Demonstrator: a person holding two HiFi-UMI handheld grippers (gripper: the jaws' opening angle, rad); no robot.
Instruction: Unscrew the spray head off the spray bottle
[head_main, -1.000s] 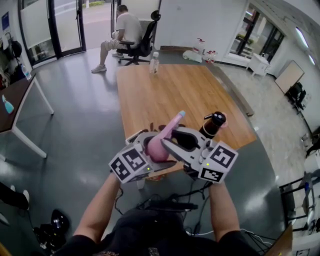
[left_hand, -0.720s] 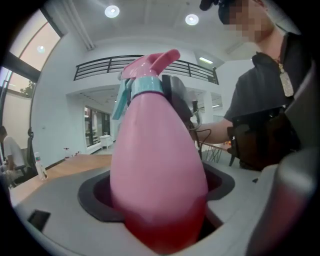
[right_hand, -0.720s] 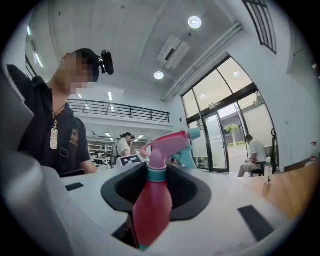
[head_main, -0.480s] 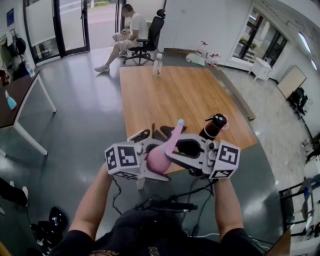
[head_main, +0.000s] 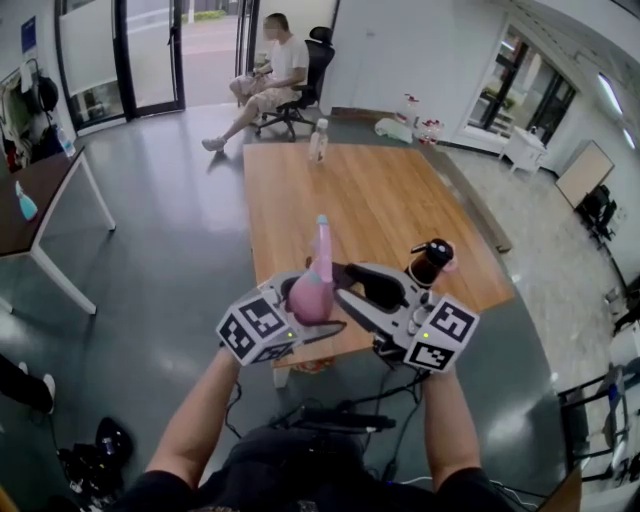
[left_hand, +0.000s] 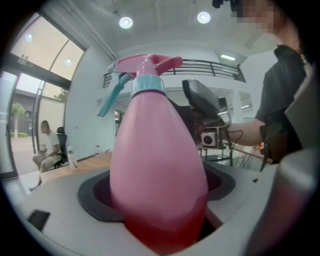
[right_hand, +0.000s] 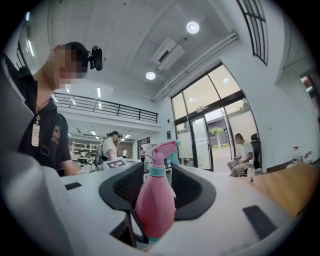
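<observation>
A pink spray bottle (head_main: 309, 293) with a teal collar and a pink spray head (head_main: 322, 237) is held up above the near edge of the wooden table (head_main: 350, 195). My left gripper (head_main: 303, 312) is shut on its body, which fills the left gripper view (left_hand: 157, 165). The head (left_hand: 146, 67) sits on the neck, with the teal trigger to the left. My right gripper (head_main: 350, 285) is just right of the bottle and its jaws are opening. In the right gripper view the bottle (right_hand: 155, 205) stands between the dark pads (right_hand: 125, 187), which do not press on it.
A dark bottle with a black spray head (head_main: 428, 258) stands on the table near my right gripper. A clear water bottle (head_main: 318, 140) is at the table's far end. Beyond it a person (head_main: 275, 70) sits in an office chair. Cables (head_main: 335, 415) lie on the floor below.
The bottle has swung from leaning right to nearly upright, its head now pointing away from me. The right gripper's jaws have spread wider and drawn off the head.
</observation>
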